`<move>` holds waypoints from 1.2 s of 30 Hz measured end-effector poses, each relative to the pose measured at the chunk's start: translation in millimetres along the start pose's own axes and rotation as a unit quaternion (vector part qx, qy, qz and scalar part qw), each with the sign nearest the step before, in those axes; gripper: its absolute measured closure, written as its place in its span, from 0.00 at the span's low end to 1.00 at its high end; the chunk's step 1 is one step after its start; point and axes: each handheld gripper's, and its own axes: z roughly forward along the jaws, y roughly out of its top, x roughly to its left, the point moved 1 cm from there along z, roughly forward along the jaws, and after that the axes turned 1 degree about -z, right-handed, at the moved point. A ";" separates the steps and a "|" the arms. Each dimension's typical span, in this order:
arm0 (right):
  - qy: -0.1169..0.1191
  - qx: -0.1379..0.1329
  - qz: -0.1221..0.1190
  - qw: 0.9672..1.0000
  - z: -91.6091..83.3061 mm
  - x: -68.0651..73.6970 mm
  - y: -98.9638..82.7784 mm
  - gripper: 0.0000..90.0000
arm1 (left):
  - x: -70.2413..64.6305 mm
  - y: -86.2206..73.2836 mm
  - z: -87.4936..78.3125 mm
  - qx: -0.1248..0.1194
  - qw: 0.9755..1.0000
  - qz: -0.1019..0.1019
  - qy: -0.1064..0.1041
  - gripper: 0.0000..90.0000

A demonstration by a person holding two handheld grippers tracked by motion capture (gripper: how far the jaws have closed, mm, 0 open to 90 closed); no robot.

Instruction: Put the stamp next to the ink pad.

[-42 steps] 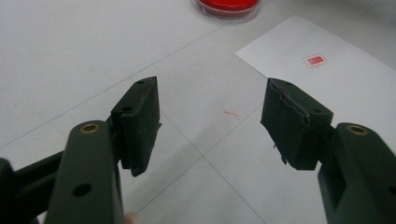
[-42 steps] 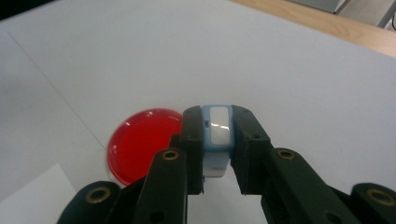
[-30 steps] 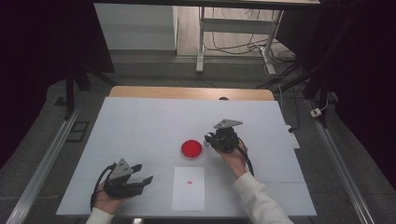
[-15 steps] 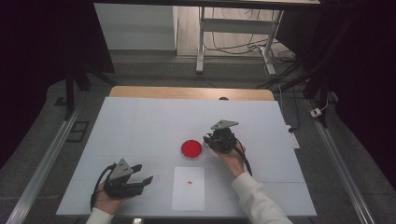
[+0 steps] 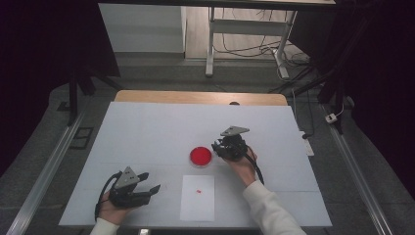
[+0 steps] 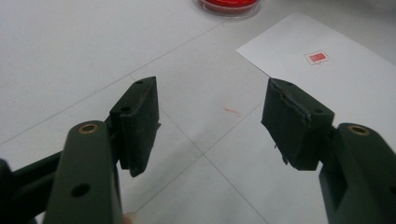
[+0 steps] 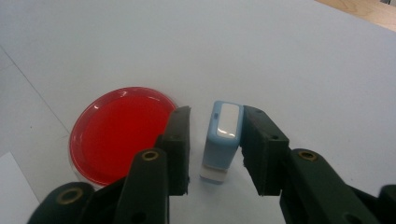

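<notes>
Jaws of our right gripper have just been opening, and they now stand a little apart on either side of a small light-blue stamp. One pad looks to be touching or nearly touching the stamp's side, with a slim gap at the other, so we are no longer squeezing it. The stamp stands upright on the white surface, its long axis vertical, white-labelled top up and pale base down on the surface. In the high view we see this gripper near the middle of the surface.

Just beside the jaws lies a round red ink dish, shallow and clear-rimmed, close to the stamp but apart from it; the high view shows the dish just beside the gripper.

Nearer to us a white sheet of paper lies flat, bearing a small red stamped mark.

Our left gripper rests low at the near left of the surface with its jaws spread wide and nothing between them. Ahead of it we see the sheet's corner and the rectangular red mark.
</notes>
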 end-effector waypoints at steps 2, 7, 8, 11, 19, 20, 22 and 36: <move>0.002 -0.001 0.001 1.000 -0.2 0.0 0.1 0.66 | 0.0 -0.1 0.0 0.000 1.000 0.000 0.000 0.40; 0.000 -0.004 0.007 1.000 -0.1 -1.0 -0.3 0.61 | 0.3 0.0 0.0 0.001 1.000 0.000 0.000 0.40; 0.002 -0.005 0.009 1.000 -0.2 -1.5 -0.4 0.59 | 0.4 0.0 -0.1 0.001 1.000 0.001 0.001 0.40; 0.004 -0.009 0.013 1.000 -1.6 -2.8 -0.3 0.55 | 0.5 0.0 -0.2 -0.001 1.000 0.000 0.001 0.40; 0.008 -0.027 0.020 0.999 -8.9 -5.5 -0.9 0.48 | 0.6 -0.3 0.1 0.001 1.000 0.001 0.000 0.40; 0.008 -0.029 0.020 0.999 -10.5 -5.6 -1.1 0.47 | 0.7 -0.4 0.2 0.001 1.000 0.000 0.000 0.40; 0.009 -0.033 0.018 0.999 -14.3 -5.5 -1.9 0.47 | 0.9 -0.6 0.4 0.001 1.000 0.000 0.000 0.40; 0.012 -0.046 0.001 0.999 -56.6 -6.7 -29.6 0.45 | 1.7 0.0 0.9 -0.003 1.000 0.005 -0.004 0.40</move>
